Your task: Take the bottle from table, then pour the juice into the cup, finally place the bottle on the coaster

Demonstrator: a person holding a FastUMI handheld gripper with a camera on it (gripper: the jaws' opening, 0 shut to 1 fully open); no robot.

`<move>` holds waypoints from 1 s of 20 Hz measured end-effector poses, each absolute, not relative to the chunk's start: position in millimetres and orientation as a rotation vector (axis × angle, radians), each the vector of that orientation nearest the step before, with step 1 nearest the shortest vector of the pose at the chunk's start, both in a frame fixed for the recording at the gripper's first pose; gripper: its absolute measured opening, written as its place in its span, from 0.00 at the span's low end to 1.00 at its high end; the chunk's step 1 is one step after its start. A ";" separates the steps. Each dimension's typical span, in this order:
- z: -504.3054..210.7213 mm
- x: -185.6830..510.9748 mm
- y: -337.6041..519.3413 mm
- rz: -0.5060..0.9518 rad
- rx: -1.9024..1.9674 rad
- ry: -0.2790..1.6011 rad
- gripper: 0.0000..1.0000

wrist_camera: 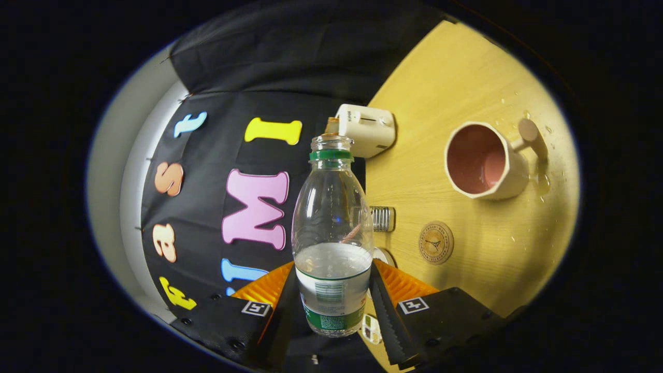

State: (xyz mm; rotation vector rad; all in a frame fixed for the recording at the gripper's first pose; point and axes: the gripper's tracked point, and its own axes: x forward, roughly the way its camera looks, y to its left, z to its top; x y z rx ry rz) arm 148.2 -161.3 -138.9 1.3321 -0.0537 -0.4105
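**Bottle held between the jaws, view rolled on its side**

Bottle is seen gripped low on its labelled body, its long axis running straight ahead along the fingers, with the open, capless neck and green ring pointed away from the gripper. Clear liquid is settled in the lower part nearest the jaws, and the upper part is seen to be empty. The jaws are closed narrowly on the bottle, one finger pressed to each side of the label.

The gripper is rolled, so that the wooden table is seen standing as a wall on the right and the black cloth wall on the left.

On the table, a pale cup with a pink inside and a knobbed handle is set far to the right of the bottle, well apart from it. A round wooden coaster lies nearer, between the cup and the right finger, bare on top. A small ribbed silver cap is seen just beside the bottle's right flank. A white boxy device is placed beyond the bottle's mouth. Drops of water are scattered on the table around the cup.
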 end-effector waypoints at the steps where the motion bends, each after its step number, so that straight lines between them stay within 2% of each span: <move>1: -134.2 150.4 -159.9 -0.399 1.247 -0.051 0.74; 6: -115.7 174.2 -146.5 -0.376 0.783 -0.019 0.74; 11: -100.1 191.0 -149.3 -0.437 0.344 -0.017 0.74; 20: -138.7 213.8 -175.2 -0.589 -0.056 0.030 0.74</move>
